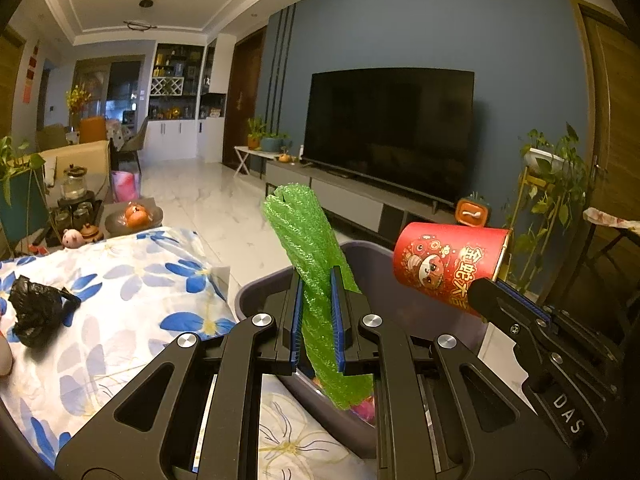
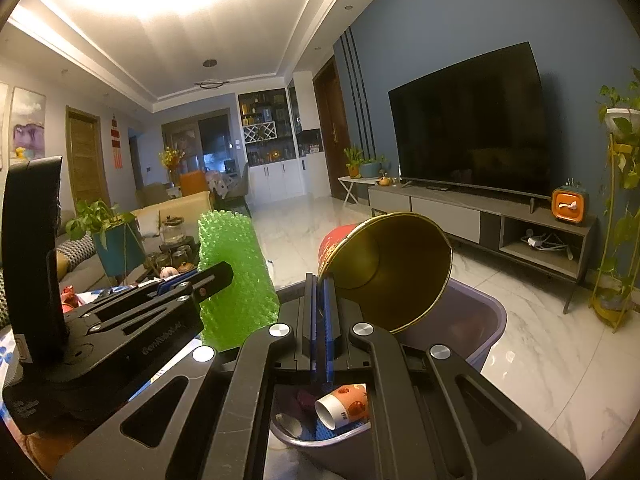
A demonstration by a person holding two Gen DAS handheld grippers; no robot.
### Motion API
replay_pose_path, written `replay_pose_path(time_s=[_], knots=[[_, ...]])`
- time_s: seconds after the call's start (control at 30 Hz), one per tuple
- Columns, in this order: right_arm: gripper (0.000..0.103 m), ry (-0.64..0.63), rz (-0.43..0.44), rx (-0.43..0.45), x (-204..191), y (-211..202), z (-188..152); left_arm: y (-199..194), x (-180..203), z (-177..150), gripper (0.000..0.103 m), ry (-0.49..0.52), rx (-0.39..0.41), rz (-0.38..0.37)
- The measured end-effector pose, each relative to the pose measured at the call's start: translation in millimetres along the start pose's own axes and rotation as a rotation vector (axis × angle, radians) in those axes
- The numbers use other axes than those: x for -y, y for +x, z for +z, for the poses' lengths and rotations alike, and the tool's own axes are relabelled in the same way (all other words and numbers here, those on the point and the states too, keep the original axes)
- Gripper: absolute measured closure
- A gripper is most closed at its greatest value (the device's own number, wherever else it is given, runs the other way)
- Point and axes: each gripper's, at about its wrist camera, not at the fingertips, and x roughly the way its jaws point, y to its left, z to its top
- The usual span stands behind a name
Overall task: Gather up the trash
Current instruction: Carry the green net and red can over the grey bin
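My left gripper (image 1: 316, 284) is shut on a green foam net sleeve (image 1: 308, 248), which stands up between its blue pads over the grey-purple trash bin (image 1: 260, 284). My right gripper (image 2: 320, 284) is shut on the rim of a red paper cup with a gold inside (image 2: 384, 264), tilted on its side above the bin (image 2: 480, 312). In the left wrist view the cup (image 1: 448, 264) hangs to the right with the right gripper (image 1: 496, 288) under it. The right wrist view shows the green sleeve (image 2: 236, 272) and left gripper (image 2: 200, 280) at left. A small orange-printed paper cup (image 2: 344, 404) lies in the bin.
A black plastic bag (image 1: 36, 312) lies on the blue-flowered cloth (image 1: 132, 280) to the left. Beyond it stand a tea set (image 1: 76, 204) and a fruit plate (image 1: 134, 216). A TV (image 1: 388, 128) on a low cabinet faces me across the white marble floor (image 1: 208, 196).
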Motion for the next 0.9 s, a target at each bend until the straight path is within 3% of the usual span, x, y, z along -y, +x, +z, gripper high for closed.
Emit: replay_pose_path(time_s=[0.8, 0.9], knots=[[0.099, 0.021, 0.009, -0.045, 4, 16, -2, 28, 2, -13, 0.091, 0.030, -0.050, -0.024], [0.092, 0.031, -0.001, -0.039, 7, 15, -2, 33, 3, -14, 0.090, 0.030, -0.061, -0.027]])
